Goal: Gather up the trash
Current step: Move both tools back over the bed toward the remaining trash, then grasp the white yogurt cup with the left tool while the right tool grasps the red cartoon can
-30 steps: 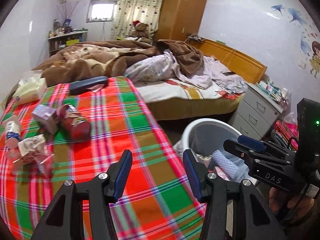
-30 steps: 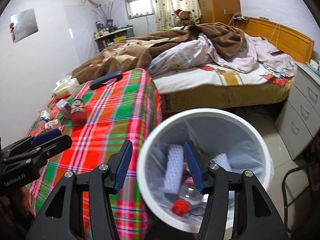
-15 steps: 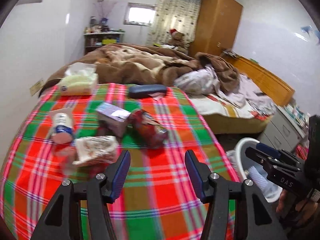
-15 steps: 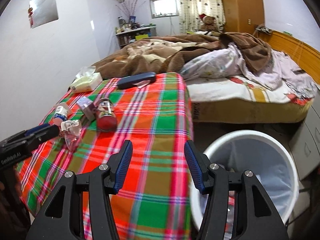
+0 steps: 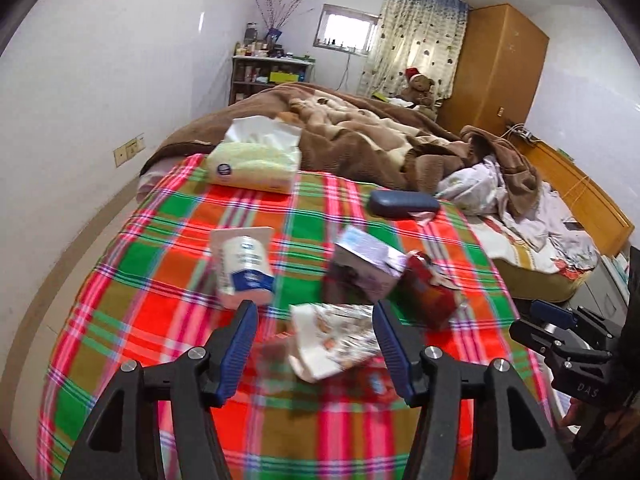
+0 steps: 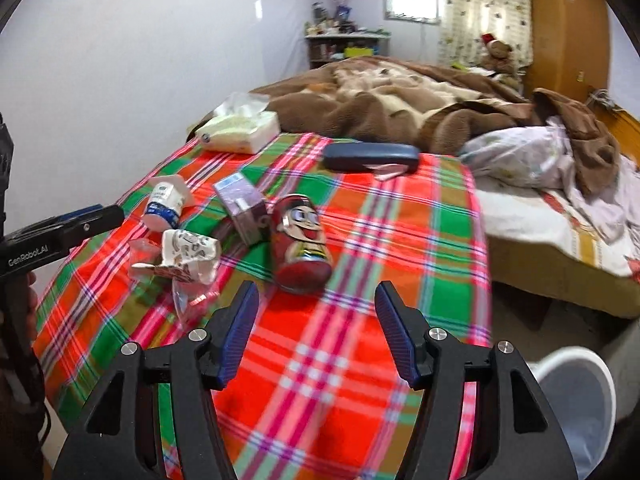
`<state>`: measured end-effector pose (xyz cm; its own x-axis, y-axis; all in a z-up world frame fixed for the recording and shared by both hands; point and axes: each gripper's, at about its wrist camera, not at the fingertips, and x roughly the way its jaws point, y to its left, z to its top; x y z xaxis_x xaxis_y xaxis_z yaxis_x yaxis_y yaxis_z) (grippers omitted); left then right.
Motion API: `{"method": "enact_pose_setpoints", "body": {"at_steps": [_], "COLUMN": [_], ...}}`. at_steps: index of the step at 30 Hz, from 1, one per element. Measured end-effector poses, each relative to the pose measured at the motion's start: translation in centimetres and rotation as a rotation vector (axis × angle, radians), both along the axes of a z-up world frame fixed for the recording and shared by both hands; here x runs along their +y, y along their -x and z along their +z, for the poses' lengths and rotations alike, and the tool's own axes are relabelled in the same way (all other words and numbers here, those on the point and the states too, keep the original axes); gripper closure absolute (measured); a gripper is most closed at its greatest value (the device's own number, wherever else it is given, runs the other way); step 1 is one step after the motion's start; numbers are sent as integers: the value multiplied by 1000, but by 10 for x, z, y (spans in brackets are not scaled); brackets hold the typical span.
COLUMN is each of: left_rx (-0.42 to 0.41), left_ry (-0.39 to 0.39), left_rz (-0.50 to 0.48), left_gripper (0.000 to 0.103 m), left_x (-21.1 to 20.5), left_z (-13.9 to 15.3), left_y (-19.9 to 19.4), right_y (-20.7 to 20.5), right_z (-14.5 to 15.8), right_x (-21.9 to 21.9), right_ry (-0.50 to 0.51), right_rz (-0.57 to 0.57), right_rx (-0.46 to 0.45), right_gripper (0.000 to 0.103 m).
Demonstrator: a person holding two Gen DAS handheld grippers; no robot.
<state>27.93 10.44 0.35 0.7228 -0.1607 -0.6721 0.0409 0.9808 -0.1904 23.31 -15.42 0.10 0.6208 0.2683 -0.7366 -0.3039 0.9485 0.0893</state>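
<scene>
Trash lies on a plaid tablecloth (image 5: 160,256) (image 6: 400,240): a crumpled printed wrapper (image 5: 332,340) (image 6: 188,254), a white yogurt cup (image 5: 244,268) (image 6: 164,202), a small purple carton (image 5: 366,268) (image 6: 244,212) and a red cartoon can on its side (image 5: 430,290) (image 6: 300,242). My left gripper (image 5: 314,342) is open and empty, its fingers on either side of the wrapper, just above it. My right gripper (image 6: 316,330) is open and empty, just short of the can. The white trash bin (image 6: 576,400) shows at the lower right of the right wrist view.
A tissue pack (image 5: 256,160) (image 6: 240,130) and a dark blue case (image 5: 402,204) (image 6: 370,156) lie at the table's far end. Behind is a bed with a brown blanket (image 5: 360,132), a wooden headboard (image 5: 580,192) and a wardrobe (image 5: 496,64). A white wall runs along the left.
Both grippers have swung left from the bin toward the trash on the table. The left one has closed in on the wrapper, the right one on the can. Both stay open.
</scene>
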Motion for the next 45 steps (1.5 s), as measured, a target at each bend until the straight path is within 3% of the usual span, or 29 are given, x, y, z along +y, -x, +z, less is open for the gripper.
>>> {"method": "enact_pose_setpoints", "body": {"at_steps": [3,21,29,31,34,45], "left_rx": [29,171,198,206,204,170], "left_ry": [-6,-25,-1,-4,-15,-42], "left_rz": [21,42,30,29,26,17], "left_gripper": [42,40,41,47,47,47], "left_x": [13,40,41,40,38,31], "left_z": [-8,-61,-71,-74,-75,-63], "left_y": [-16,-100,-113,-115,-115,-106], "right_y": [-17,-82,-87,-88,-90,-85], "right_z": [-4,-39,-43,-44,-45,-41], "right_x": [11,46,51,49,49,47], "right_ry": [23,85,126,120,120,98], "right_rz": [3,64,73,69,65,45], "right_rx": [13,175,178,183,186,166], "right_gripper": [35,35,35,36,48,49]}}
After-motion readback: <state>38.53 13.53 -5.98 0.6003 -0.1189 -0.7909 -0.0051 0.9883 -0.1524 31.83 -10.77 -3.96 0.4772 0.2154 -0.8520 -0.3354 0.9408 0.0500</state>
